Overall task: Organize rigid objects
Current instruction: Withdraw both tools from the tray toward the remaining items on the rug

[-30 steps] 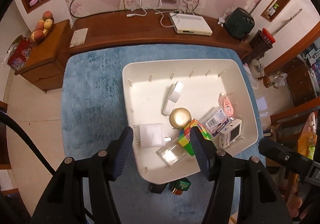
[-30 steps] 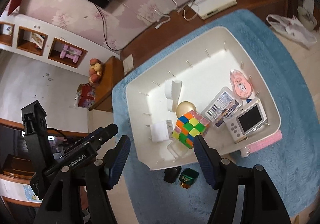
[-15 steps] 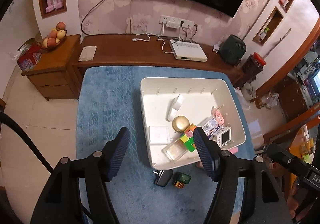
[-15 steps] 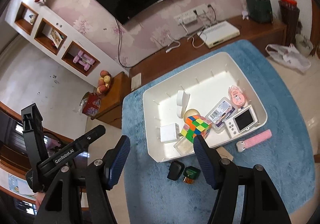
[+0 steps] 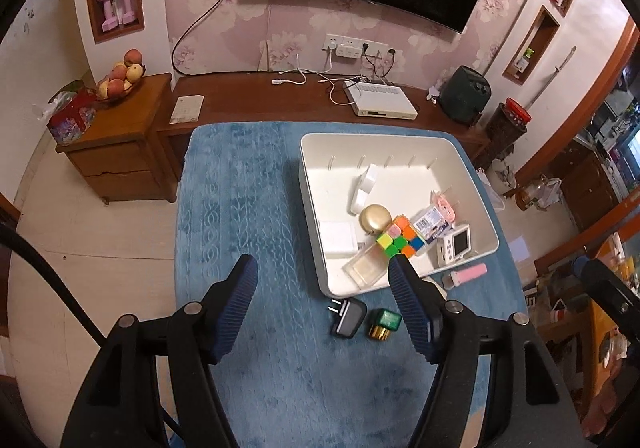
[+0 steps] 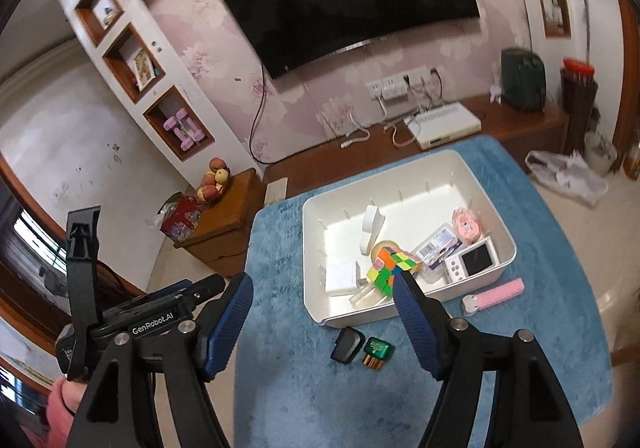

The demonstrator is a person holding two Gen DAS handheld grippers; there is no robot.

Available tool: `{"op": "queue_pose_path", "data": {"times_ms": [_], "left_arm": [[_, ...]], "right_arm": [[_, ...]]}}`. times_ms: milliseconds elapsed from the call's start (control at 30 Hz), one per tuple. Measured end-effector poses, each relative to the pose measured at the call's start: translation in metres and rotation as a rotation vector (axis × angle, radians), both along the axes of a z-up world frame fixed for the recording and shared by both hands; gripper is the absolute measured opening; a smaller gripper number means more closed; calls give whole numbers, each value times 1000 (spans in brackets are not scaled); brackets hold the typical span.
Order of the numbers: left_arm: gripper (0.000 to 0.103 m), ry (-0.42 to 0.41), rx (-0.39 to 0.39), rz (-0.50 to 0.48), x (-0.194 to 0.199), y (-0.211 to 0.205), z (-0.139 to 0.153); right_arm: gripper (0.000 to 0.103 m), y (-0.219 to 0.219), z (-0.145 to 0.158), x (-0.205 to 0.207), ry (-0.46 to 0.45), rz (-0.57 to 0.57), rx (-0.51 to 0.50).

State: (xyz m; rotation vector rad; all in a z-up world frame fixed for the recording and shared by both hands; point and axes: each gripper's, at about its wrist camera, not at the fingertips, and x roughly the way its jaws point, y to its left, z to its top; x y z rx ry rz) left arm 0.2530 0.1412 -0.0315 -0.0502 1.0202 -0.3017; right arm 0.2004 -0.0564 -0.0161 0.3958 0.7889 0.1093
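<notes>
White bin (image 5: 310, 184) on blue rug (image 5: 240, 208) holds, left to right: white square box (image 5: 338, 238), clear case (image 5: 364, 268), white oblong (image 5: 366, 184), gold dome (image 5: 375, 218), Rubik's cube (image 5: 400, 238), label box (image 5: 434, 224), small screen device (image 5: 456, 244). Outside near front wall: black charger (image 5: 347, 317), green battery pack (image 5: 384, 323), pink tool (image 5: 468, 274). Left gripper (image 5: 322, 272) and right gripper (image 6: 322, 290) both spread, holding nothing, above rug.

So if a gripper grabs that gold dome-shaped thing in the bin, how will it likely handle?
The gold dome looks smooth and glossy, so flat jaws would probably slip on its curved top. It seems rigid, maybe metal. Wedged against the puzzle cube in the white bin, it probably won't slide far when nudged.
</notes>
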Motion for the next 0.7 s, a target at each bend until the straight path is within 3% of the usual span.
{"op": "queue_pose_path", "data": {"times_ms": [267,700], "left_arm": [[71,2,20,-35,-17,-7,-7],[75,141,33,0,-34,-36,-37]], "right_arm": [[81,5,1,-26,-87,2,-76],[81,-27,-14,-44,-189,44,-180]]}}
